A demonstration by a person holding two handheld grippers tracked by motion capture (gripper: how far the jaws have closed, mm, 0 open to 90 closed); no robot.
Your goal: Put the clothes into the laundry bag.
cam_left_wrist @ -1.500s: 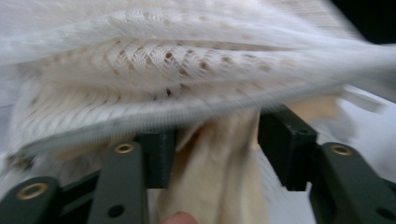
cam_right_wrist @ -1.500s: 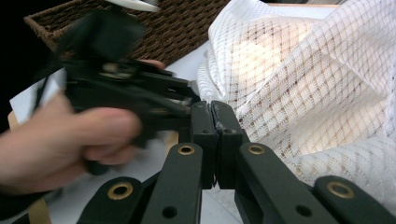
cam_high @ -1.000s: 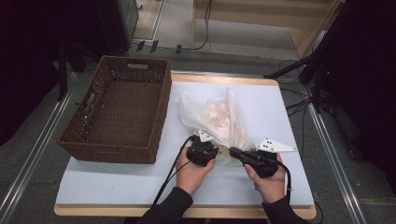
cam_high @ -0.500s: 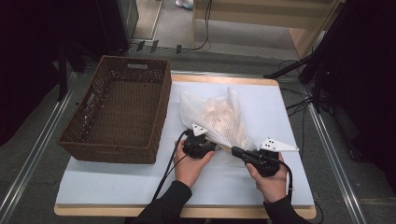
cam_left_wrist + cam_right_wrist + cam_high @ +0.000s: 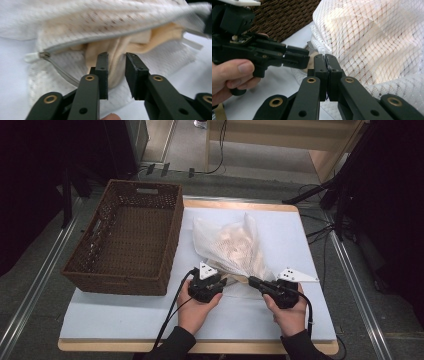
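Left claw (image 5: 116, 72) parted narrowly around cream cloth (image 5: 117, 52) in mesh bag (image 5: 235, 245), right claw (image 5: 327, 62) pinching the mesh

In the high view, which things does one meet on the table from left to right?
Wicker basket → left hand-held gripper → mesh bag → right hand-held gripper.

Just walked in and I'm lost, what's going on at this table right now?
A person is working at a white mesh laundry bag on the table, with a tool in each hand. The bag's zipper is open, showing cream fabric inside. The left tool is open, its jaws on either side of a fold of that fabric. The right tool is pinched shut on the mesh at the bag's edge, as if holding it. A brown wicker basket sits empty to the left.
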